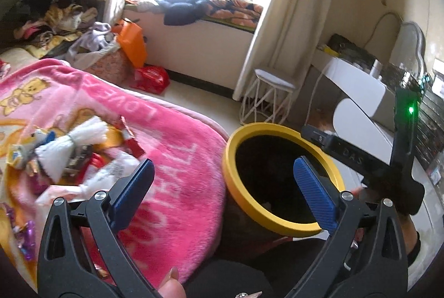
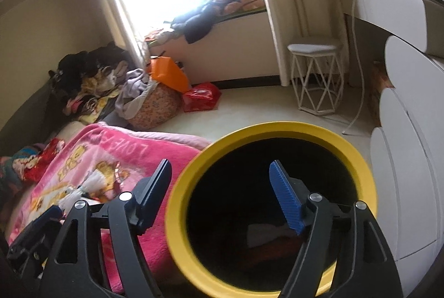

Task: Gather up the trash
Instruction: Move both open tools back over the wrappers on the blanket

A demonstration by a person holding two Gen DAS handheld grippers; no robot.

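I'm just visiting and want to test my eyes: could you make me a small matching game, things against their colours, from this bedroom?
Things:
1. blanket
2. bin rim
3. stool
4. paper bag by the window seat

Colours:
A. white
B. orange
C. pink
D. yellow

Pairs: 1-C, 2-D, 3-A, 4-B

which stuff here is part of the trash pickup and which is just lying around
For the job:
- yellow-rimmed round black bin
- crumpled wrappers and white tissue on the pink fleece blanket

Just lying about:
- white wire-legged stool
- orange paper bag
- red plastic bag
- heap of clothes
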